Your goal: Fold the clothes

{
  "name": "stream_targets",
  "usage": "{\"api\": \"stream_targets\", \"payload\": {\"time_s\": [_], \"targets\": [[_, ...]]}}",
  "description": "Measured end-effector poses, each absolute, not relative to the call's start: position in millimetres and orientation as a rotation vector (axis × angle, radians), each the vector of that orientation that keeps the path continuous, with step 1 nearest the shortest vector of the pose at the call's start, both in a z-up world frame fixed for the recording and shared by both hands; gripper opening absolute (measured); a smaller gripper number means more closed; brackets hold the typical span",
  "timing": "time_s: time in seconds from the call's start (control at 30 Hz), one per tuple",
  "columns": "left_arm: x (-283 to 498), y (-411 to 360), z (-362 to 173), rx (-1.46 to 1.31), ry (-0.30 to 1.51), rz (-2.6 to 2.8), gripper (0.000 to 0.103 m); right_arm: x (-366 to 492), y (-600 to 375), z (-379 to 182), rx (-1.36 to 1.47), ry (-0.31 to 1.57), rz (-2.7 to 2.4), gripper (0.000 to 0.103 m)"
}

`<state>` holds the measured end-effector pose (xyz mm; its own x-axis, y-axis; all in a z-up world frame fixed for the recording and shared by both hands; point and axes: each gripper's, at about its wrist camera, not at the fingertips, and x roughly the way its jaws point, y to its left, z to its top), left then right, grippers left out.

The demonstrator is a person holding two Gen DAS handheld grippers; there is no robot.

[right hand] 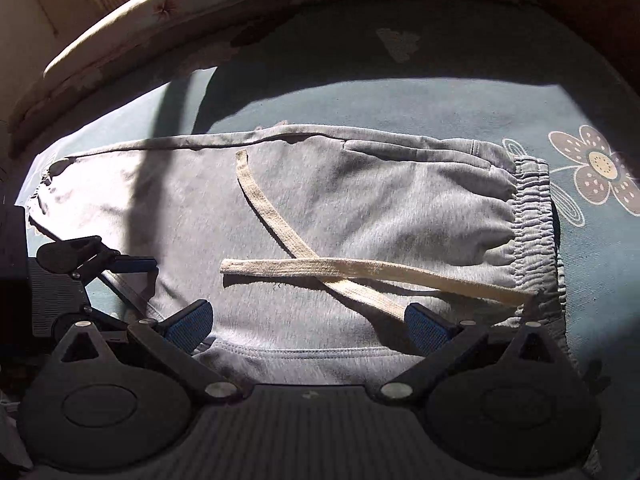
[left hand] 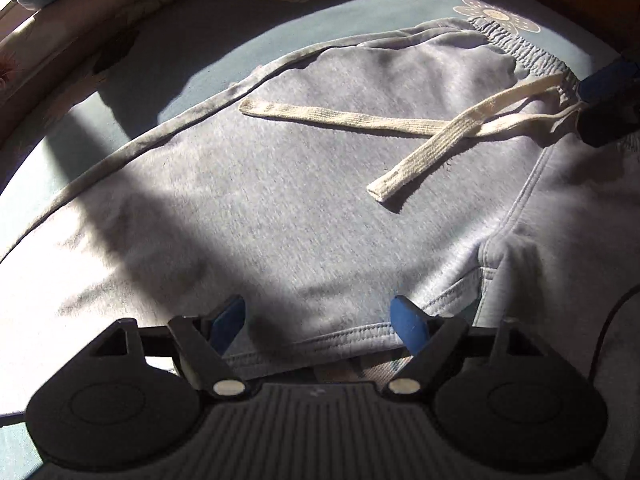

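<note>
Both tools are hanging low over a pair of grey sweatpants [right hand: 360, 208] that's lying on a teal bedsheet [right hand: 400, 100] with flower prints. The right tool [right hand: 308, 324] is sitting with its blue pads wide apart, gripping nothing, right over the near stitched edge [right hand: 320, 350] of the pants, close to the waist end. The left tool [left hand: 318, 322] is also spread open and empty, hovering at the near hem [left hand: 352, 332], farther along toward the leg end; from the right wrist view it's poking in from the left [right hand: 120, 264]. So the key bit: the pants are running crosswise in front of both tools, waistband [right hand: 536, 224] off to the right, legs trailing left, and the near long edge is sitting directly under both sets of fingers. They're looking like they're already doubled leg on leg, though I can't say for sure. The cream drawstring [right hand: 360, 272] is lying loose and crossed on top of the fabric just past the right tool, so it's the thing likely to get caught in any fold. Beyond that there's bare sheet, then a padded floral edge [right hand: 160, 20] at the far side, nothing else getting in the way.
</note>
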<state>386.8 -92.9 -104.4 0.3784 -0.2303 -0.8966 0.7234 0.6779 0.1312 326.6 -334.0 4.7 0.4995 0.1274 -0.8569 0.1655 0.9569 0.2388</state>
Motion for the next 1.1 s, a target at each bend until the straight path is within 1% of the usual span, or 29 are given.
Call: {"api": "stream_targets", "payload": {"time_s": [0.23,0.37,0.43,0.53,0.63,0.77,0.87,0.97,1.03,1.1], "targets": [[372.7,-4.2,-61.3,0.514,1.043,-0.375,0.079,298.5,-316.6,1.0,0.337,1.132,0.058,0.103],[356.3,47.9,-51.5,0.371,1.131,-0.221,0.076,295.4,-290.0,3.6,0.32,1.171,0.151,0.103],[342.4,66.3,-49.1,0.264,1.163,-0.186,0.076,294.2,-276.1,4.2,0.309,1.19,0.194,0.103],[316.3,67.1,-50.1,0.143,1.172,-0.25,0.076,292.4,-255.2,5.1,0.293,1.218,0.259,0.103],[291.7,42.7,-59.3,0.083,1.198,-0.45,0.076,288.7,-236.1,-4.6,0.268,1.255,0.3,0.103],[263.9,0.0,-80.0,0.185,1.195,-0.67,0.076,275.4,-217.1,-21.3,0.178,1.29,0.302,0.103],[249.5,-16.9,-95.2,0.288,1.192,-0.787,0.077,260.9,-208.2,-37.6,0.037,1.304,0.268,0.103],[252.5,0.9,-112.4,0.384,1.257,-0.627,0.075,249.2,-205.7,-53.2,-0.036,1.353,0.248,0.103],[256.2,25.8,-110.6,0.335,1.293,-0.624,0.077,242.7,-208.9,-57.9,0.003,1.376,0.21,0.103],[258.3,36.4,-104.4,0.335,1.331,-0.631,0.076,237.6,-213.6,-61.0,0.06,1.394,0.162,0.103]]}}
